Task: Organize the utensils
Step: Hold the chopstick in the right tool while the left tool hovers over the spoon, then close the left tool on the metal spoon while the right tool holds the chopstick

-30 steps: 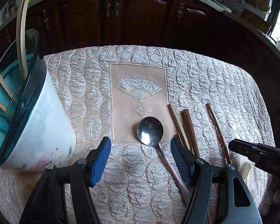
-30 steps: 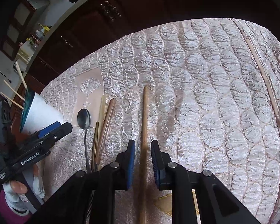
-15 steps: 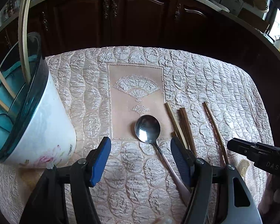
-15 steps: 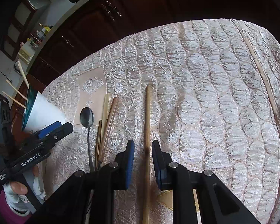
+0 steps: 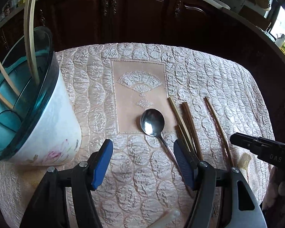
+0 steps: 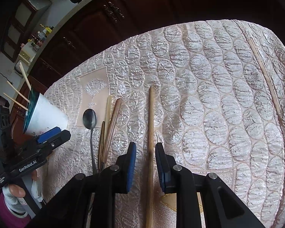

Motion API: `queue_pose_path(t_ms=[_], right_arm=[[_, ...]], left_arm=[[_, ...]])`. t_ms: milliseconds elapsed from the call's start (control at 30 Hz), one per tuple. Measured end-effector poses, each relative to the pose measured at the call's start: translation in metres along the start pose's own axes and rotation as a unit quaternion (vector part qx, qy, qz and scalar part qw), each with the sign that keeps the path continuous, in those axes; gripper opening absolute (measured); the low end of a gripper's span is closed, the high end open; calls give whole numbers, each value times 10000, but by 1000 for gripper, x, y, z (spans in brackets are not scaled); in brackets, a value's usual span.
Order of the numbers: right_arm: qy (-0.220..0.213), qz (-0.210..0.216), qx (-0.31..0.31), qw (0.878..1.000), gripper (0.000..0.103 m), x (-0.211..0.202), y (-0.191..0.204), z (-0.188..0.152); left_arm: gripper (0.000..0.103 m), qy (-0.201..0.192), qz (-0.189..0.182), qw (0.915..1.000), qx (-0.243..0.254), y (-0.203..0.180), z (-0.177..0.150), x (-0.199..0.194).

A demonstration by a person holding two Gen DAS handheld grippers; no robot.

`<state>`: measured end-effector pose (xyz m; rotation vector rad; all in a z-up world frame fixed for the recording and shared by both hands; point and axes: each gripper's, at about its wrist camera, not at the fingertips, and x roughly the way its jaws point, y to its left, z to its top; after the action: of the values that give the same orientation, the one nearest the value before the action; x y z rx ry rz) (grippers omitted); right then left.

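A white utensil holder (image 5: pixel 38 114) with a teal rim stands at the left and holds several pale chopsticks (image 5: pixel 29 38). A metal spoon (image 5: pixel 152 122) lies in front of my open, empty left gripper (image 5: pixel 143 161). Brown chopsticks (image 5: pixel 188 125) lie just right of the spoon. A single brown chopstick (image 6: pixel 151 133) lies between the fingers of my right gripper (image 6: pixel 145 165), which straddles it with a gap on each side. The spoon (image 6: pixel 89 118) and the holder (image 6: pixel 45 114) show at the left in the right wrist view.
A quilted pink cloth (image 5: pixel 209 79) covers the table. Another pale chopstick (image 6: pixel 266 76) lies far right near the table edge. A pale utensil handle (image 5: pixel 167 218) lies at the near edge. Dark wooden cabinets (image 5: pixel 138 13) stand behind the table.
Both views have shifted slightly, as if the grippers drew back a little. The right gripper stays around the single chopstick. No object has moved.
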<state>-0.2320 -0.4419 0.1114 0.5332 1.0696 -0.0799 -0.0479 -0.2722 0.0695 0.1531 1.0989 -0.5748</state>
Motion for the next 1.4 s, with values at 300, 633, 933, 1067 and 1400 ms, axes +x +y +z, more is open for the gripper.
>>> queue_pose_path(t_ms=[300, 633, 933, 1067, 1400], right_arm=[[31, -14, -56, 10000, 24, 6, -1, 3], [104, -36, -156, 9998, 24, 18, -7, 13], [149, 165, -320, 9992, 24, 38, -15, 39], [171, 159, -343, 9991, 24, 50, -19, 57], [359, -41, -340, 9988, 24, 82, -12, 92]], left_arm=[[67, 124, 50, 9999, 92, -2, 1, 10], [67, 171, 141, 9997, 57, -1, 19, 46], [66, 132, 30, 9998, 112, 5, 18, 55], [66, 113, 21, 9999, 124, 3, 21, 60], [26, 81, -35, 9997, 236, -13, 31, 65]])
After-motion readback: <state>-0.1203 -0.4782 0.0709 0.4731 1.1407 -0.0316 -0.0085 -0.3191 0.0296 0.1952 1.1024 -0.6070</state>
